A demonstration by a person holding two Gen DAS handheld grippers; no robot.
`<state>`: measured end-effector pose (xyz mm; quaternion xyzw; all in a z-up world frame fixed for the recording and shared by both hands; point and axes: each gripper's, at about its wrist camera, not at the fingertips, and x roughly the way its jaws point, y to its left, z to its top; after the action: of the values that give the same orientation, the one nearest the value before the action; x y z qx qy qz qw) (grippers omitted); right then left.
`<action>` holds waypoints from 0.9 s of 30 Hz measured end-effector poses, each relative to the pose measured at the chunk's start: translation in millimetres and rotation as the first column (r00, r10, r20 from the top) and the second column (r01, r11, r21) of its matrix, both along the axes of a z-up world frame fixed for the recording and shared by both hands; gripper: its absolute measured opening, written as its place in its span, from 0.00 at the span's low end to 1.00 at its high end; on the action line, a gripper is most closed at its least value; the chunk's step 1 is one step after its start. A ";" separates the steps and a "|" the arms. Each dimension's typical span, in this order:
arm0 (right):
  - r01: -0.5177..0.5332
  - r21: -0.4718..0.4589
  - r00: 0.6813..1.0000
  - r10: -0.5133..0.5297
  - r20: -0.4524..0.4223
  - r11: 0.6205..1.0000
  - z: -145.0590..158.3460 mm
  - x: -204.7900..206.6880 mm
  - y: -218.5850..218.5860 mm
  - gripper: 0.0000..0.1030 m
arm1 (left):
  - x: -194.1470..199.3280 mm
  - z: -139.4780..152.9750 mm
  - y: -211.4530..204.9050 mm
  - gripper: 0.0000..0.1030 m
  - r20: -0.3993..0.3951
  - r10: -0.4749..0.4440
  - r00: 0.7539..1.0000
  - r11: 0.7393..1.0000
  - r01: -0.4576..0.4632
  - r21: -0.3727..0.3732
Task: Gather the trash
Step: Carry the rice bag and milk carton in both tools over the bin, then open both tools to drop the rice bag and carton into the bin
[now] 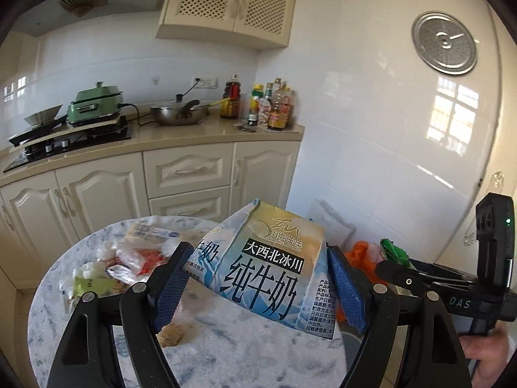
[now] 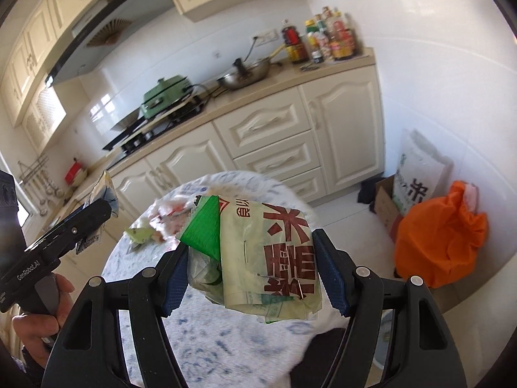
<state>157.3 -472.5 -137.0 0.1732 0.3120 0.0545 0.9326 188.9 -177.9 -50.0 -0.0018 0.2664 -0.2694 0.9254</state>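
My left gripper (image 1: 255, 287) is shut on a blue and white milk carton (image 1: 268, 265) and holds it above the round marbled table (image 1: 242, 355). My right gripper (image 2: 255, 278) is shut on a crumpled green and white plastic wrapper (image 2: 258, 255) with red characters, also held above the table (image 2: 226, 339). Several more wrappers (image 1: 122, 265) lie in a pile at the table's far left; they also show in the right wrist view (image 2: 161, 216). The right gripper shows at the right of the left wrist view (image 1: 400, 263).
An orange trash bag (image 2: 439, 239) sits on the floor to the right, beside a cardboard box (image 2: 386, 207) and a white rice sack (image 2: 416, 177). A brown crumb lump (image 1: 171, 334) lies on the table. Cream cabinets (image 1: 161, 187) with stove, pots and bottles stand behind.
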 end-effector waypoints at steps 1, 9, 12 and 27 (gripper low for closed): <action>0.020 -0.005 1.000 -0.020 0.002 1.000 1.8 -4.5 -8.7 0.69 | -1.5 0.8 -8.8 0.75 -0.001 -0.025 1.000 1.000 0.025 -0.006; 0.232 -0.002 0.973 -0.232 -0.021 0.973 -6.1 -56.5 -96.7 0.69 | -6.3 -12.7 -108.5 0.75 -0.056 -0.248 0.967 0.969 0.248 -0.008; 0.310 0.006 0.949 -0.309 -0.058 0.951 -21.1 -75.4 -129.3 0.69 | -8.4 -28.5 -146.1 0.75 -0.094 -0.316 0.944 0.948 0.318 0.012; 0.538 0.085 0.814 -0.490 -0.313 0.839 -151.3 -112.0 -232.5 0.69 | -13.4 -132.0 -294.1 0.75 -0.358 -0.443 0.822 0.858 0.504 0.096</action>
<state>45.3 -704.9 -288.3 0.3355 0.3757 -0.1988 0.8407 175.5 -472.0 -182.0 0.1073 0.4304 -0.4612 0.7685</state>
